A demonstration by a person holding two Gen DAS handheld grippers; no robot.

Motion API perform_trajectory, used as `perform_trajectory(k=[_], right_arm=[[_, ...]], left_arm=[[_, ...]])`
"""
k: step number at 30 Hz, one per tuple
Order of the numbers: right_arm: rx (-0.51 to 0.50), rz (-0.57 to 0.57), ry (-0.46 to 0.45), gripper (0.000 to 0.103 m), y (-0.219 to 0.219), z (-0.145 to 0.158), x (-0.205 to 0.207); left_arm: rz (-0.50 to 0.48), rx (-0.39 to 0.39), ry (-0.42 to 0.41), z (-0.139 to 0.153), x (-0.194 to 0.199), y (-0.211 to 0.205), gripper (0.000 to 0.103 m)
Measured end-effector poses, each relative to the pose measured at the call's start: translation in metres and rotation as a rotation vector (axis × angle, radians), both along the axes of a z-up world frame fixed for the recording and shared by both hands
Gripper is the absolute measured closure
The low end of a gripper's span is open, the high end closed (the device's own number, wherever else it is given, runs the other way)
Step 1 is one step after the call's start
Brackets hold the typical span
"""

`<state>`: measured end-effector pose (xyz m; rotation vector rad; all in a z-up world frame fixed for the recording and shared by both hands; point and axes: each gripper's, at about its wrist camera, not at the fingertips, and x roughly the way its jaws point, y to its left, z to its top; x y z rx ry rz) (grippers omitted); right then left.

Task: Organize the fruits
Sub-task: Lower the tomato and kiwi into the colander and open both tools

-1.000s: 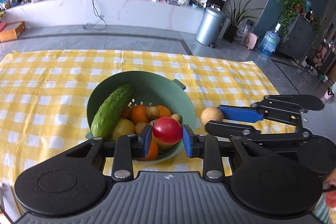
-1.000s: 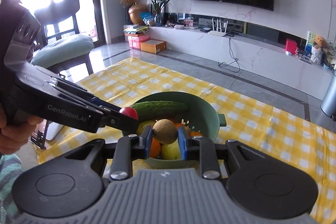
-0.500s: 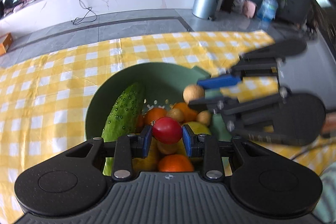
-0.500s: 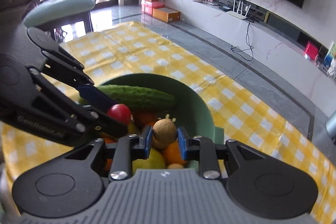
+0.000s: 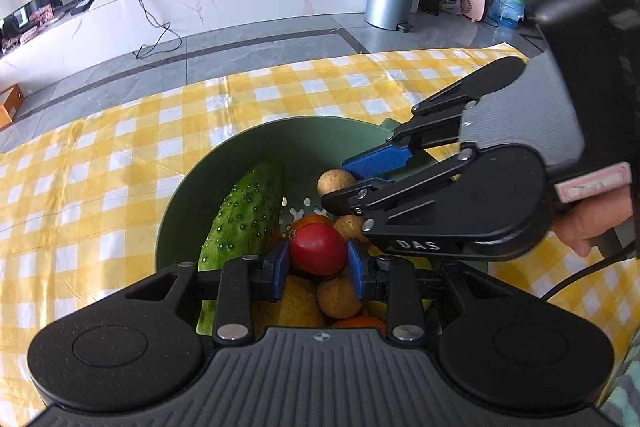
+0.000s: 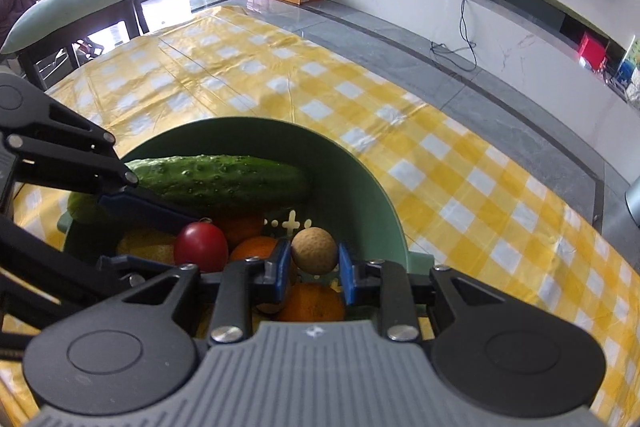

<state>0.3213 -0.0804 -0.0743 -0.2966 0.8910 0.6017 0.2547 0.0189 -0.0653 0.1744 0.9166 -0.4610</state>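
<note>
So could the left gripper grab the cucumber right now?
Probably not yet. The left gripper is shut on a red tomato, so its jaws are full. The cucumber lies uncovered in the green bowl just beside it.

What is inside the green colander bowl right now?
The green colander bowl holds a long bumpy cucumber, oranges, a yellow fruit and small tan round fruits. The grippers and the fruit they hold cover the rest of the pile and most of the perforated bottom.
</note>
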Motion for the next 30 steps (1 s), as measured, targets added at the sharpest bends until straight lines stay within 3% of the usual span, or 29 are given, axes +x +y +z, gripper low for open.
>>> perform_trajectory(k=[10,15,24,30], right_arm=[[0.045,-0.059,0.038,0.075,-0.009,0.0,0.003],[0.128,-0.096,0.027,0.072,-0.026,0.014,-0.006],[0.208,-0.166,-0.014,0.07,-0.056,0.034,-0.029],[0.219,-0.177,-0.024,0.07,-0.066,0.035,-0.036]], left_arm=[[0.013,0.024,0.0,0.001,-0.007,-0.006,0.068],[0.011,0.024,0.003,0.007,-0.005,-0.007,0.068],[0.087,0.188,0.115,0.005,0.02,-0.034,0.068],[0.153,0.214,0.188,-0.002,0.03,-0.038,0.068]])
